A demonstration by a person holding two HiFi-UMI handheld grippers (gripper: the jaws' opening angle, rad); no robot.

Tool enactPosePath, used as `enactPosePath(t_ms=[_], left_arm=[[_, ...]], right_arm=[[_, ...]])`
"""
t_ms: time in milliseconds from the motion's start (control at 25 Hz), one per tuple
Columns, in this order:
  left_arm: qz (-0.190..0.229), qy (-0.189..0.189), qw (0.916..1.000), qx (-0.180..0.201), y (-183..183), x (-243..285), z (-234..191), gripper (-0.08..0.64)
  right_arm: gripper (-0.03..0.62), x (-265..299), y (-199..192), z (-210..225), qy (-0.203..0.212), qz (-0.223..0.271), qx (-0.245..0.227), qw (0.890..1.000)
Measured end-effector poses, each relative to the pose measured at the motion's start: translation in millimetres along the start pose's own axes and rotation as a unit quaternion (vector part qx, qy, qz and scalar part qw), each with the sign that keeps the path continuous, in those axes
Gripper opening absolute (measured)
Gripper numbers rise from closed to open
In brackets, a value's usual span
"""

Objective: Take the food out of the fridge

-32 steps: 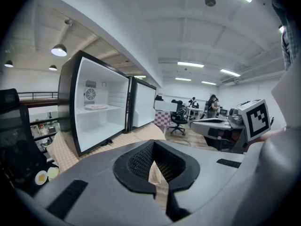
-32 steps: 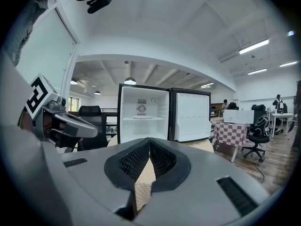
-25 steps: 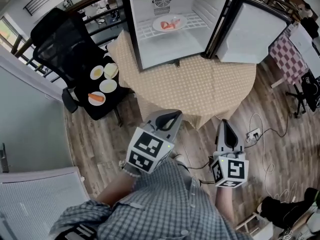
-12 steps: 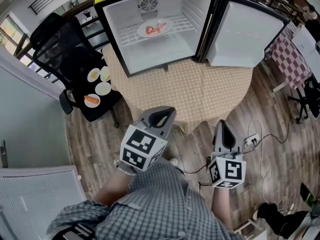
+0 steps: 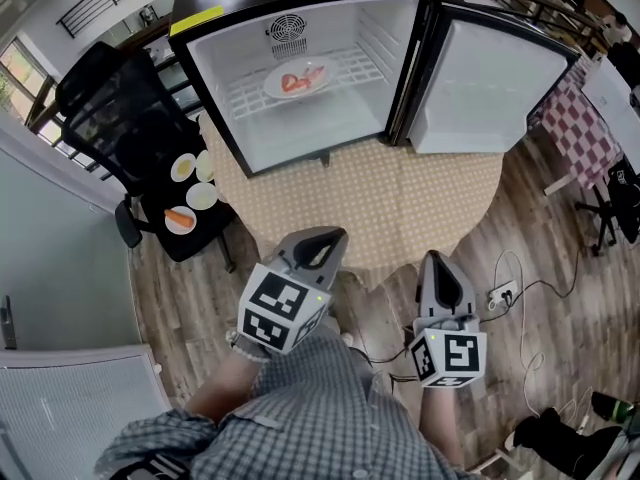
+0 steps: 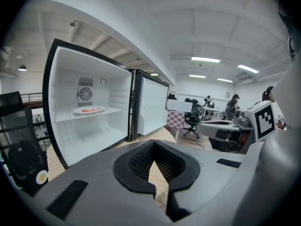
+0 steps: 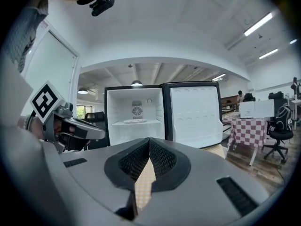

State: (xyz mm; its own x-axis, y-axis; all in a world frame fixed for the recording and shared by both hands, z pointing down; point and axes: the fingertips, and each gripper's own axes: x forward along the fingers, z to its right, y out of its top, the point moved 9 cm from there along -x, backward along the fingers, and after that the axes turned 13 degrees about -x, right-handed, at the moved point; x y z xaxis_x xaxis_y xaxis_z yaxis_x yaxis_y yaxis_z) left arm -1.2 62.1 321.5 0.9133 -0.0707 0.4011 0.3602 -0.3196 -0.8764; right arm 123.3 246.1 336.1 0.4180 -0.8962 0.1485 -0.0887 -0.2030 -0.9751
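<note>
The small fridge (image 5: 210,88) stands open on a table with a beige cloth (image 5: 400,198). On its wire shelf sits a white plate of red food (image 5: 298,78), also seen far off as the plate (image 6: 88,110) and the plate (image 7: 136,121). My left gripper (image 5: 333,238) and right gripper (image 5: 436,258) hover side by side before the table's near edge, well short of the fridge. Both point at it. The left gripper (image 6: 153,144) and right gripper (image 7: 149,140) have their jaws closed tip to tip, with nothing between them.
The fridge door (image 5: 490,73) swings open to the right. Left of the table, a black chair (image 5: 110,98) carries three small plates (image 5: 190,193), one with an orange piece of food. A power strip (image 5: 497,295) and cables lie on the wood floor. A checkered table (image 5: 575,118) stands at the right.
The fridge has grown larger and slid left in the head view. Both grippers sit slightly lower in that view and stay shut.
</note>
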Motion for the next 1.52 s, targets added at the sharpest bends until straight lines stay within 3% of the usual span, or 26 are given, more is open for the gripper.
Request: enactPosePath(t_ms=[120,360,800,1200,1360,1520], left_arm=[[0.006,0.005,1.0000,-0.001,8,5,-11,0.005],[0.015,0.022,0.9996,-0.012,24,9,-48,0.005],[0.038,0.027,0.9987,-0.023,49,9,-115,0.005],[0.038,0.022,0.9985,-0.034,50,10,-144,0.005],[0.040,0.026,0.9980,-0.043,50,15,-151,0.005],[0.051,0.040,0.9956,-0.068,52,24,-159,0.005]], right_arm=[[0.011,19,8,-6,0.019,0.002,-0.031,0.999],[0.011,65,19,-8,0.038,0.028,0.038,0.998],[0.011,133,40,-38,0.046,0.017,0.004,0.999],[0.011,166,50,-68,0.059,0.013,-0.060,0.996],[0.011,176,46,-66,0.067,0.004,-0.048,0.997],[0.011,194,46,-56,0.102,-0.006,-0.009,0.995]])
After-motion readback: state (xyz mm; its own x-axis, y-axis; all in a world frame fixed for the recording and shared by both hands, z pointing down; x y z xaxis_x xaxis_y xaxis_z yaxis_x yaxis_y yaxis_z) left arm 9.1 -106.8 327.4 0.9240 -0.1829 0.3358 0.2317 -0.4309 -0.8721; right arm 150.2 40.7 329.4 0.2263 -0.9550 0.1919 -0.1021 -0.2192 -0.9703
